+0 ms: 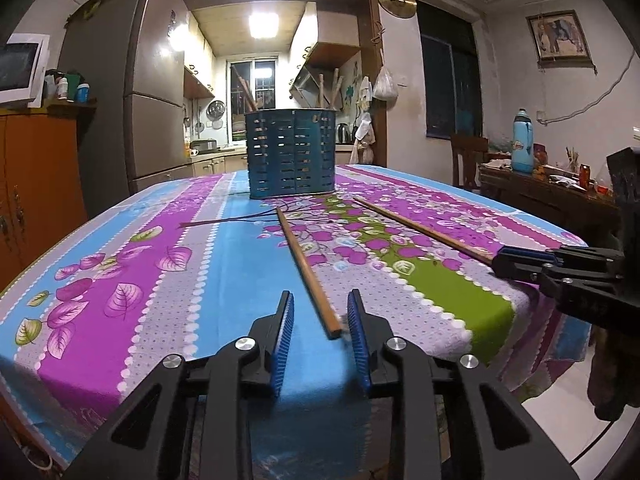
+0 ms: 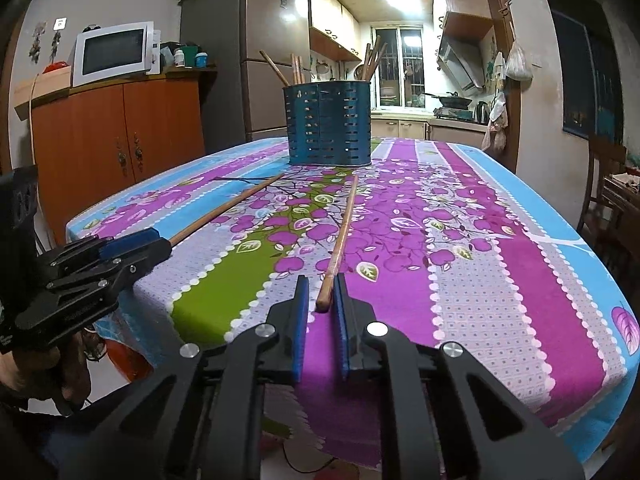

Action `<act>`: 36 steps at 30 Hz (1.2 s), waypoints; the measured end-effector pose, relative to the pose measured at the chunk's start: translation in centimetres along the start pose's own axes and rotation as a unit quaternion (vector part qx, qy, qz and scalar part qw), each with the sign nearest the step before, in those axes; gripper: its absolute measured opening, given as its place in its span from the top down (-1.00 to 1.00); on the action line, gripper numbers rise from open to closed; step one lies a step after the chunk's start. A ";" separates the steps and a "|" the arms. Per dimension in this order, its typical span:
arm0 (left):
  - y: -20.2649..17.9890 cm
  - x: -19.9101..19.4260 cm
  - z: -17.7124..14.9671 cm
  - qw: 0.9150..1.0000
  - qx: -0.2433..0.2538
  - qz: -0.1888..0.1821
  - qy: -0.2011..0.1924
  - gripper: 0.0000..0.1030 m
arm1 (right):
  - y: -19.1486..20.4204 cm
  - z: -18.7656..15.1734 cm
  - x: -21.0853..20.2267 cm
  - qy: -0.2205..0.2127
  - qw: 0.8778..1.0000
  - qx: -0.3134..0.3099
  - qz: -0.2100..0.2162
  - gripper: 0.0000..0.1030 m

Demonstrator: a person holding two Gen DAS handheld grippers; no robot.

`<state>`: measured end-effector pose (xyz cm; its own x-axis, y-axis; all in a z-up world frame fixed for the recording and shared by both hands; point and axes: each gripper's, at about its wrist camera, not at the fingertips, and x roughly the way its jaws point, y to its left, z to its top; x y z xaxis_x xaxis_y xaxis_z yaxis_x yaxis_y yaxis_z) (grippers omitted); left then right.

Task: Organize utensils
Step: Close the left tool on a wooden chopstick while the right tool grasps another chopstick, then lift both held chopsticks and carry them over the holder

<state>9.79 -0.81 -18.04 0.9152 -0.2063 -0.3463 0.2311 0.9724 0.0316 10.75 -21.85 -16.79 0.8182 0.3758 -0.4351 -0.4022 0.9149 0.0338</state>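
Two chopsticks lie on the flowered tablecloth [image 1: 224, 264]: the left chopstick [image 1: 306, 272] ends between the spread left gripper [image 1: 320, 312], the right chopstick [image 2: 340, 236] between the spread right gripper [image 2: 322, 296]. Beyond them, a blue slotted holder [image 2: 328, 124] holds more chopsticks [image 2: 298, 68].

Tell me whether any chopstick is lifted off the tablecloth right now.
No. Both chopsticks lie flat on the tablecloth, each with its near end between open gripper fingers.
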 end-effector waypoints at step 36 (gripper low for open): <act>0.0 -1.6 1.6 0.999 -0.008 0.028 -0.027 0.85 | 0.8 0.9 -1.2 -0.037 0.998 0.002 -0.051 0.89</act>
<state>8.85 -0.67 -15.94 0.9435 -0.1560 -0.2923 0.1735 0.9842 0.0346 9.80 -21.41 -15.39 0.8828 0.2906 -0.3691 -0.3141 0.9494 -0.0038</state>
